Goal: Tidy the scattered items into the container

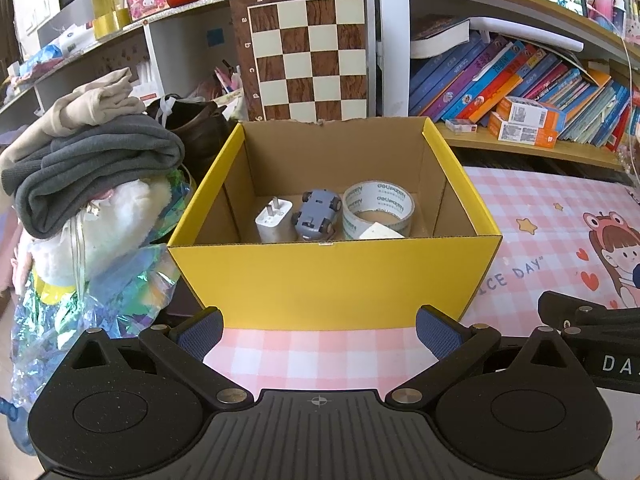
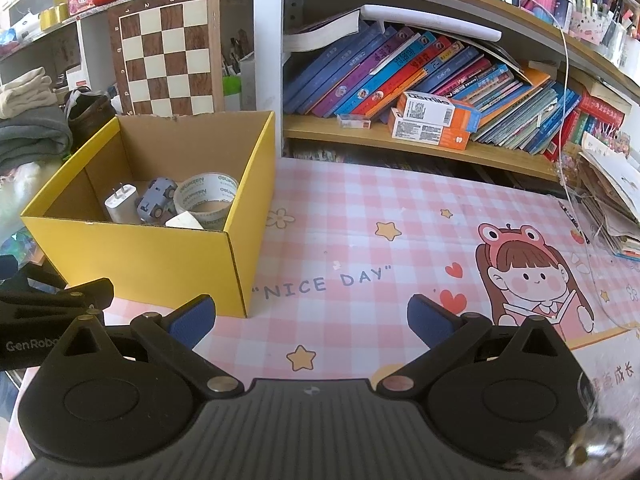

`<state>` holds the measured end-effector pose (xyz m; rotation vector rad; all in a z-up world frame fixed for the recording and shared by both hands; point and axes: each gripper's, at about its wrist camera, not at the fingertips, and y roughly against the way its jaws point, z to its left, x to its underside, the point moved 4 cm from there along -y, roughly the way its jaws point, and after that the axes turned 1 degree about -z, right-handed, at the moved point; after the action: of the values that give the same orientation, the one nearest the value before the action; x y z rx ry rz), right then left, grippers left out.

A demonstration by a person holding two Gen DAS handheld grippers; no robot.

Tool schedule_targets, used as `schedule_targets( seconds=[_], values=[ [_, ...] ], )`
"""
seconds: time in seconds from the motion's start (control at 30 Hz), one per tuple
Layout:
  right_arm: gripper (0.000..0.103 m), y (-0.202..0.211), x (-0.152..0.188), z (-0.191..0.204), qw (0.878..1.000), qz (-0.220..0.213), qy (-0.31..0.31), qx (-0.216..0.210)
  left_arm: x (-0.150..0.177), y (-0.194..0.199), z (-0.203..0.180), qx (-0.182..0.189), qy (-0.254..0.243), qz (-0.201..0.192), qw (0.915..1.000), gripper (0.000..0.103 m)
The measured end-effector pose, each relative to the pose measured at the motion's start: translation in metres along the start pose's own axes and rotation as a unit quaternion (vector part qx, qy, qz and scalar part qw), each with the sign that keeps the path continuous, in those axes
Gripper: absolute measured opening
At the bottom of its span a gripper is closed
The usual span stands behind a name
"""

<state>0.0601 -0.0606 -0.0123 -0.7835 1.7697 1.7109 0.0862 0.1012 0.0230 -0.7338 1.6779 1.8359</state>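
A yellow cardboard box stands open on the pink checked mat, also in the right wrist view. Inside lie a white charger plug, a grey-blue toy car, a roll of clear tape and a white piece; all show in the right wrist view too. My left gripper is open and empty just in front of the box. My right gripper is open and empty over the mat, right of the box.
A pile of folded clothes and a shiny bag with a plush crowd the box's left. A chessboard and a bookshelf stand behind. Stacked papers lie at the mat's right edge.
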Motion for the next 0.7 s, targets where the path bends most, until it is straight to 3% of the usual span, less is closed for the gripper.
schedule_targets(
  seconds=[0.7],
  values=[
    [0.103,-0.0012,0.0017,0.0018,1.000,0.003,-0.005,0.001,-0.0009,0.0018,-0.0012,-0.007,-0.010,-0.015,0.9998,0.103]
  ],
)
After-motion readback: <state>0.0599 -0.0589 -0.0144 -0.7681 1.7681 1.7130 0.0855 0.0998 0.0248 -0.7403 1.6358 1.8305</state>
